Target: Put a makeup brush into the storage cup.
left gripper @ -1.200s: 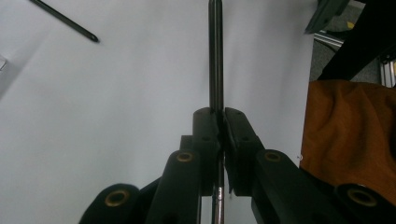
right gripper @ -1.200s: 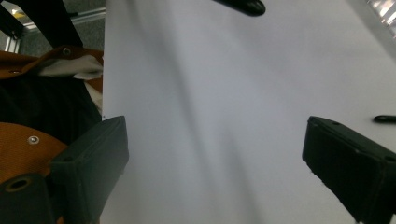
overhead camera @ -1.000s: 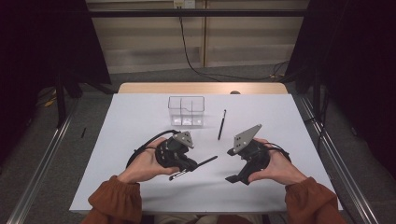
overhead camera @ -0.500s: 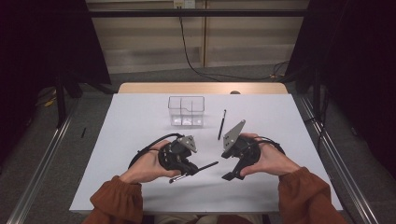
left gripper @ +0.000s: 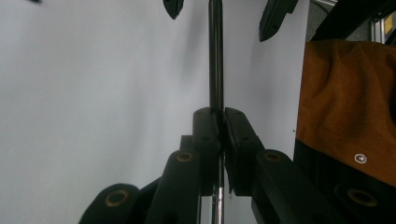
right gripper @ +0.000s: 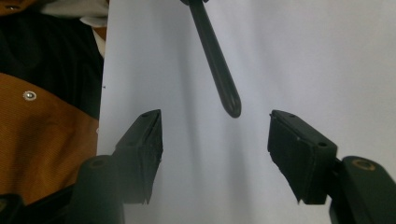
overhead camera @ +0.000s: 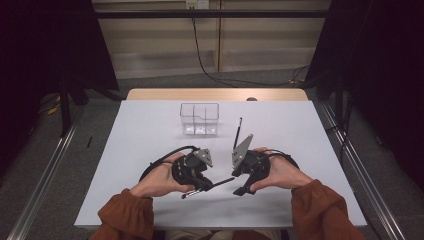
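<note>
1. The left gripper (overhead camera: 200, 184) sat clamped on a black pen (left gripper: 215, 70), low over the white table (overhead camera: 145, 135).
2. The right gripper (right gripper: 215, 154) had moved in toward the pen's free end, its jaws closing but apart, touching nothing: likely a handover.
3. Farther off, the clear divided box (overhead camera: 199, 119) and a 2nd pen (overhead camera: 238, 132) lay well apart, with room around them.

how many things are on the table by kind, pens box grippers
black pens: 2, one clamped in the left gripper at, one lying loose on the table at
clear divided box: 1
grippers: 2, the left and the right gripper
total: 5
</note>
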Motion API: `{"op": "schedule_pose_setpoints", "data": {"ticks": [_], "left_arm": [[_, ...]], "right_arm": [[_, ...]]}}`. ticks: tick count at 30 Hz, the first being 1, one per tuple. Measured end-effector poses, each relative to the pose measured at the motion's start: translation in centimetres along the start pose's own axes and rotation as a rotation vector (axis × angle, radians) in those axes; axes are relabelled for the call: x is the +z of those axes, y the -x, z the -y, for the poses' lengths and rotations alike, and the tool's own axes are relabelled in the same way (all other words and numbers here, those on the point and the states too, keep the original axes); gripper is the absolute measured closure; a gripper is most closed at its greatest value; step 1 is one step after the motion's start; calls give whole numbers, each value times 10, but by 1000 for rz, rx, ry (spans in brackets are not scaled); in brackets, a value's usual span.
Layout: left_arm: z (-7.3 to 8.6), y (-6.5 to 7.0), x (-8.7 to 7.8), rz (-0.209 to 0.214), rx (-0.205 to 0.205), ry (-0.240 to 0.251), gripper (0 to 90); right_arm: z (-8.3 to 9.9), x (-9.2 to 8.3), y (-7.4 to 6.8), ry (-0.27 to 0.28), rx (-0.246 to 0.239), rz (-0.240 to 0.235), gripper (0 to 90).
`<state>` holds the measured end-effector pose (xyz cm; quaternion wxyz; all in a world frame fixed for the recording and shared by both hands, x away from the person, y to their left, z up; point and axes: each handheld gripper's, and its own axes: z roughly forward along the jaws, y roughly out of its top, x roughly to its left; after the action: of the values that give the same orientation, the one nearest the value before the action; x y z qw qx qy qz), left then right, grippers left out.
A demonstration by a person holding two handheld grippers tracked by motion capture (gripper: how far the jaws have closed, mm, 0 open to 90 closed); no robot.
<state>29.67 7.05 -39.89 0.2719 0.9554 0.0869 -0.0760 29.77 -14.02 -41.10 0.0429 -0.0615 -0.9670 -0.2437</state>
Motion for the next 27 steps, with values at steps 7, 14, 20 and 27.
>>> {"op": "schedule_pose_setpoints", "data": {"ticks": [7,14,20,27], "left_arm": [[-1,2,5,5,14,-18,840],[-1,1,9,15,10,-16,840],[-2,1,10,24,18,-22,840],[-2,3,12,32,7,-22,840]], "right_arm": [[-2,1,0,20,-25,-9,456],[-4,1,0,42,-35,-26,557],[-7,5,-2,32,-52,-32,604],[-11,10,-4,27,-57,-45,698]]}}
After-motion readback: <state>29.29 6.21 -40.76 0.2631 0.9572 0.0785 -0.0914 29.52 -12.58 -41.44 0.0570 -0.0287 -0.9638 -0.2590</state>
